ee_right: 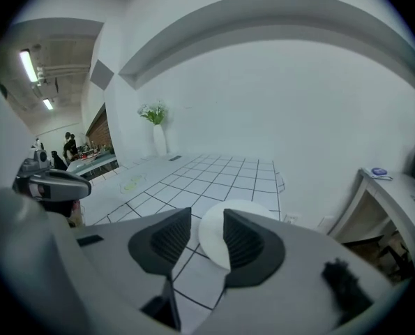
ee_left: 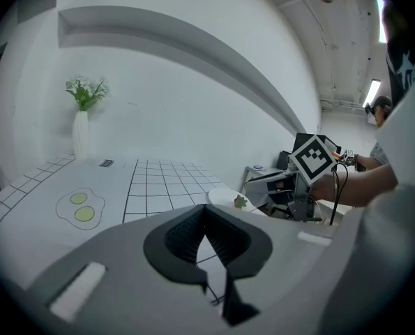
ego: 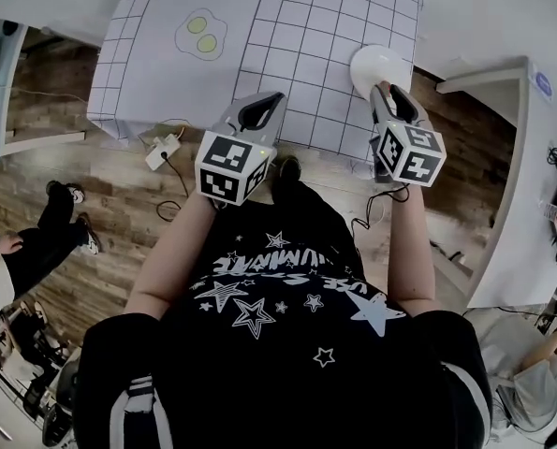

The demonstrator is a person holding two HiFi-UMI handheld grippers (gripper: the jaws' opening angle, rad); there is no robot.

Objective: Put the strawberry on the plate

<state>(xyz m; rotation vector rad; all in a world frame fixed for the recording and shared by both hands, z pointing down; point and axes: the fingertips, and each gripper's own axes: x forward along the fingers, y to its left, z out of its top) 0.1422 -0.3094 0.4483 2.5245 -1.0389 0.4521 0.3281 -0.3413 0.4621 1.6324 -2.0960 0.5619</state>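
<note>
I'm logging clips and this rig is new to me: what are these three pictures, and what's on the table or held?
A person holds a hand-operated claw in each hand. One picture comes from a head camera looking down; the other two from cameras riding on the claws. The left claw is shut and empty; the right claw is open and empty. On the gridded tablecloth are a fried-egg drawing and a white plate with what looks like the strawberry on it. A vase of flowers stands at the back.

There is 1 left gripper (ego: 271,101) and 1 right gripper (ego: 392,94). There is 1 plate (ego: 376,62), 1 strawberry (ee_left: 240,202) and 1 vase (ee_left: 81,135).
</note>
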